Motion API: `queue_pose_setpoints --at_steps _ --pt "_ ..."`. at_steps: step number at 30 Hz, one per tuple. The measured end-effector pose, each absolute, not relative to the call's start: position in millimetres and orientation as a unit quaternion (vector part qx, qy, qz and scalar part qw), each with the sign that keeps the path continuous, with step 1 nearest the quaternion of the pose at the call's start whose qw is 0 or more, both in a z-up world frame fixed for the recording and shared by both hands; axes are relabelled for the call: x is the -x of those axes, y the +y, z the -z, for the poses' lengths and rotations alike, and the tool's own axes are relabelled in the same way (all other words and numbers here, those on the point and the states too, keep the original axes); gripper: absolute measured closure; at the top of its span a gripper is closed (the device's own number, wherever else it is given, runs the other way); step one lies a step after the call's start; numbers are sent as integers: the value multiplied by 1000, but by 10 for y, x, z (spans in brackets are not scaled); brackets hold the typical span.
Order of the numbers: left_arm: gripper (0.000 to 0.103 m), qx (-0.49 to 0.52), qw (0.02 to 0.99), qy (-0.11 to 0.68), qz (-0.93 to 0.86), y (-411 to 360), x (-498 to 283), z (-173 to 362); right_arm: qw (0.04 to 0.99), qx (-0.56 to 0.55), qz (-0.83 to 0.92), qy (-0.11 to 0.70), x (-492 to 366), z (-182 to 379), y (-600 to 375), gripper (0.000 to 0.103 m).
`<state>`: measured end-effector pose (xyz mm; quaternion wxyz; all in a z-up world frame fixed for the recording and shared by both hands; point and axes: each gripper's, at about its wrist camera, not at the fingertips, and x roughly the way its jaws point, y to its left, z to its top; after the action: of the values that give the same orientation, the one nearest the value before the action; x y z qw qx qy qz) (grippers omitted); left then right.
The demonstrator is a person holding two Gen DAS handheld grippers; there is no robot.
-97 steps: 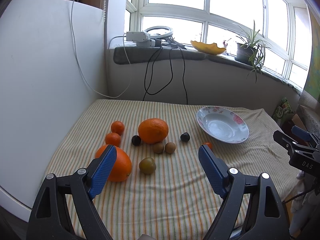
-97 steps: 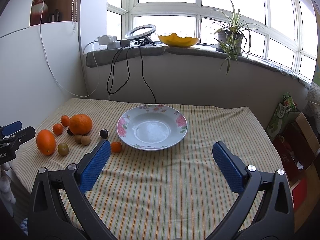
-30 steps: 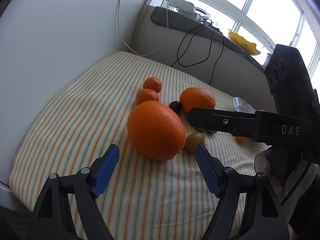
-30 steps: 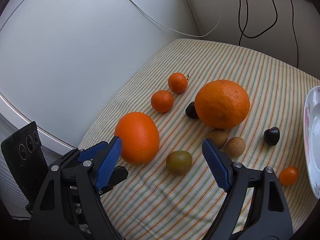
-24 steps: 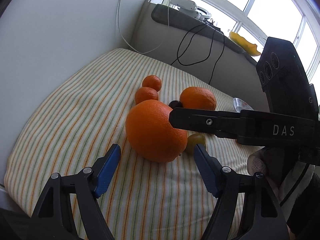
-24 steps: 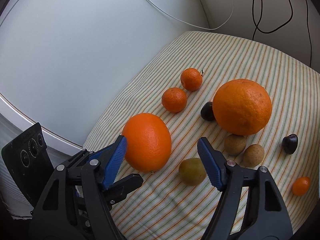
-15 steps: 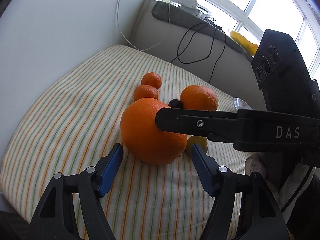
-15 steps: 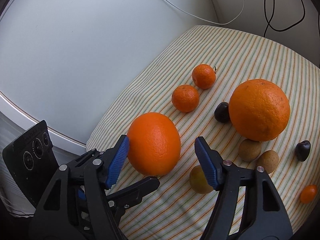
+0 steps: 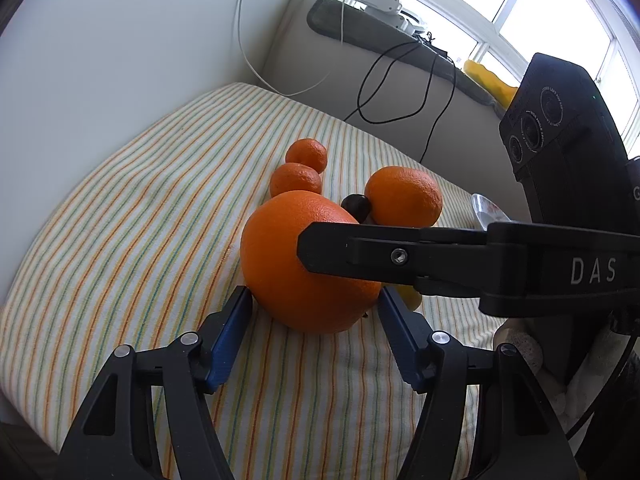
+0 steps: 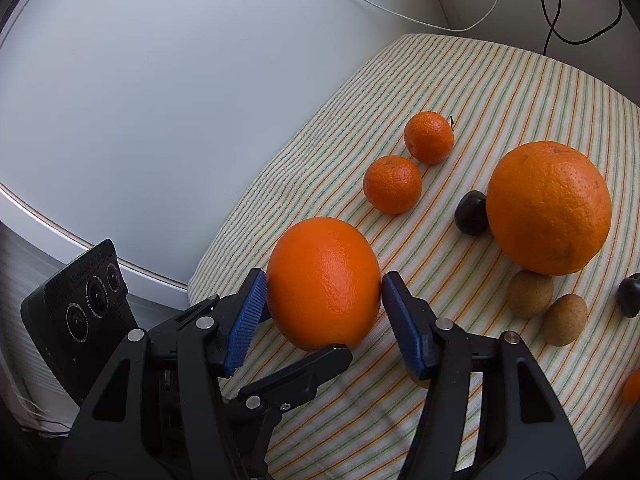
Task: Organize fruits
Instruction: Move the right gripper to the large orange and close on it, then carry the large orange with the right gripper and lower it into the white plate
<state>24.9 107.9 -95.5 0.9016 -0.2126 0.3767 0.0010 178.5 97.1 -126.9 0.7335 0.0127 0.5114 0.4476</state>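
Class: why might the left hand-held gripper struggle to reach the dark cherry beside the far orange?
Probably it cannot: the near orange sits between its closing jaws, and the right hand-held gripper crosses in front of the cherry.

Bright orange on big orange [image 10: 324,280], same on 2nd big orange [image 10: 548,208] & both mandarins [image 10: 393,184] [image 10: 429,137]. Near-black on cherry [image 10: 472,213] & another at rt edge [image 10: 630,295]. Tan-brown on two small round fruits [image 10: 530,294] [image 10: 565,319]. Cream tablecloth [image 10: 500,92] w/ thin orange, green & yellow stripes. Blue ribbed pads [image 10: 245,318], black frame on right gripper [image 10: 322,312]; same blue/black on left gripper [image 9: 314,334]. White wall [image 10: 180,80], black cable [image 9: 394,80], white cable [image 9: 244,20].
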Motion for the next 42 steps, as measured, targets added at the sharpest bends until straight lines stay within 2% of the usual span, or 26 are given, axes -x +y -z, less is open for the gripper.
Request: queue_pose_setpoints --at_steps 5,22,42 --pt "39 208 903 376 -3 1056 -246 936 734 -18 -446 512 -1848 1312 973 41" --pt "39 174 918 355 20 750 -314 625 761 -29 -438 477 -1631 918 480 41" --pt "39 119 924 347 109 -220 -957 347 816 -79 -371 435 -1846 500 -765 41"
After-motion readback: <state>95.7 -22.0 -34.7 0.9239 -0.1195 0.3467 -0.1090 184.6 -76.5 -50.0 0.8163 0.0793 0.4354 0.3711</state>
